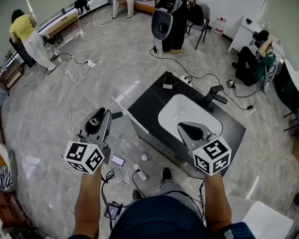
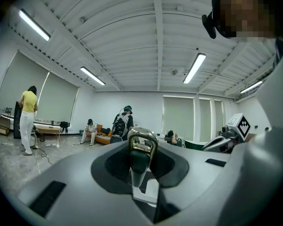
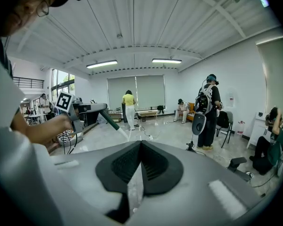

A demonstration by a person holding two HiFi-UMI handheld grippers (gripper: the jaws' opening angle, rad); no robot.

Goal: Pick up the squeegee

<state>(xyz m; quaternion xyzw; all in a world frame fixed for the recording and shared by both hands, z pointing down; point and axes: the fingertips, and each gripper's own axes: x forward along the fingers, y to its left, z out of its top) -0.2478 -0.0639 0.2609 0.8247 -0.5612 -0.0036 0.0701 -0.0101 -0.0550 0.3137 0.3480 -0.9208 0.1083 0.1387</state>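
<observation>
The left claw (image 2: 141,150) was closed to a narrow gap on the squeegee (image 1: 130,116), which was gripped by its dark green handle (image 2: 139,164). In the left gripper view a brass-coloured metal loop (image 2: 142,136) was seen at the top of the handle, framed between the two jaws. A white part of the squeegee showed just below the grip.

In the head view the squeegee was held in the air to the left of the white sink basin (image 1: 189,111). Its long white blade was stretched across the left edge of the dark tabletop (image 1: 149,103) that carries the basin. In the right gripper view the same tool was seen off to the left, the handle slanting down out of the left claw and the pale blade hanging free at its lower end, with only floor behind it.

The right claw (image 3: 139,149) was nearly shut, with only a thin slit left between the ribbed pads and nothing caught in it. In the head view it was placed over the near rim of the sink basin, with no contact that could be made out.

A black faucet (image 1: 213,96) was mounted at the far right of the basin. A small dark device (image 1: 167,81) was set on the tabletop beyond the basin's far left side.
</observation>
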